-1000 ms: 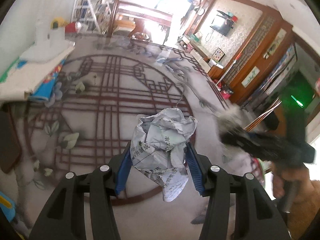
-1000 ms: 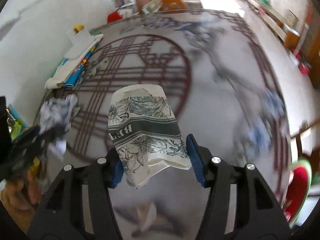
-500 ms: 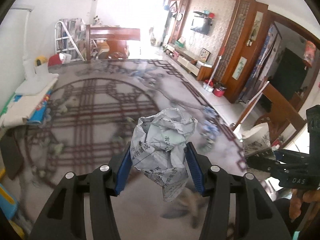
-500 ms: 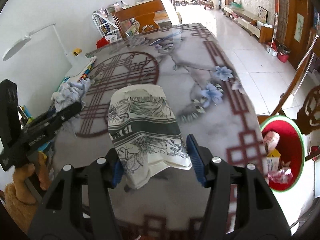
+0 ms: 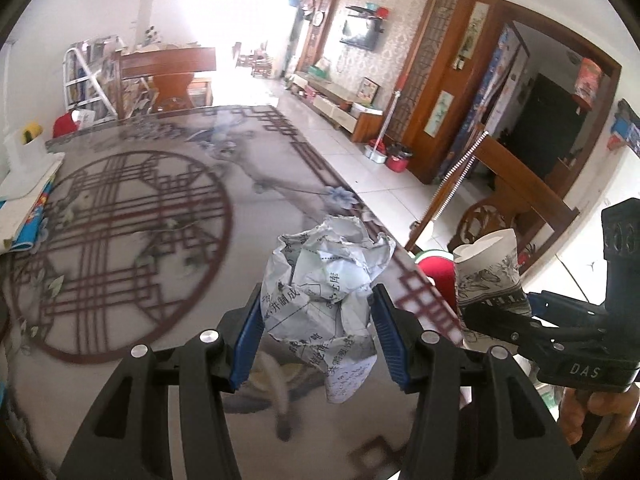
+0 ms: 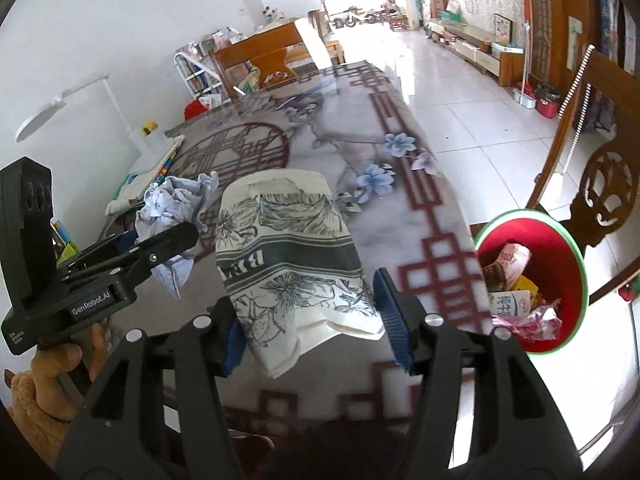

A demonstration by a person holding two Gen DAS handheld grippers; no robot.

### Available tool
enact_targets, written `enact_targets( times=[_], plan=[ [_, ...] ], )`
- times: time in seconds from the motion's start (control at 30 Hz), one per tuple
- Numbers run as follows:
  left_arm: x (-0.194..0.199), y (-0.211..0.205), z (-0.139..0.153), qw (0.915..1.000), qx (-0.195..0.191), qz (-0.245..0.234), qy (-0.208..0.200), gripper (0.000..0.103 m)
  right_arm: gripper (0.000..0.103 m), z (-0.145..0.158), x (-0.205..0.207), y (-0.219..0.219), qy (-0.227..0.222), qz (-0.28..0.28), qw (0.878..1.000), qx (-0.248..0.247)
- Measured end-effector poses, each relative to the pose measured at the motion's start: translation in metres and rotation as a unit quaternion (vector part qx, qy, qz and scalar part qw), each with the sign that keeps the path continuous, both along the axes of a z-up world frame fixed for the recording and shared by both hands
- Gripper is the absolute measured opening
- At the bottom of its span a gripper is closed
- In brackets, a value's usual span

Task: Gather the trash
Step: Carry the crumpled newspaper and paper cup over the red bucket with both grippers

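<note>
My left gripper (image 5: 316,332) is shut on a crumpled ball of printed paper (image 5: 324,280), held above the patterned table (image 5: 120,216). It also shows in the right wrist view (image 6: 172,208). My right gripper (image 6: 308,320) is shut on a flattened paper cup with a flower print (image 6: 288,256), near the table's right edge. The cup also shows in the left wrist view (image 5: 490,276). A red trash bin with a green rim (image 6: 560,240) stands on the floor to the right of the table and holds several wrappers.
A wooden chair (image 6: 604,184) stands right behind the bin. Books and a white box (image 5: 24,184) lie at the table's left edge. A desk lamp (image 6: 60,104) and another chair (image 6: 264,60) are at the far side.
Both grippers have lifted and swung to the right, from over the table's middle toward its right edge. The red bin has come into view. Both still hold their trash.
</note>
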State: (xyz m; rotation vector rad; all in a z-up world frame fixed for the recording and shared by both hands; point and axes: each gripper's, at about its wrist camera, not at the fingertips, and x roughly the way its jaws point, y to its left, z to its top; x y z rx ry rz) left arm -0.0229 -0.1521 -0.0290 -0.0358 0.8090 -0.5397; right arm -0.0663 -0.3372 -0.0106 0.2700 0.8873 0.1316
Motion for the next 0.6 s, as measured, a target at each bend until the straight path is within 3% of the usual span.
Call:
enact_targets(
  times=[0.6],
  plan=[
    [0.0, -0.063, -0.012, 0.9981, 0.007, -0.053, 0.03, 0.05, 0.056, -0.017, -0.022, -0.069, 0.005, -0.078, 0.997, 0.028]
  ],
)
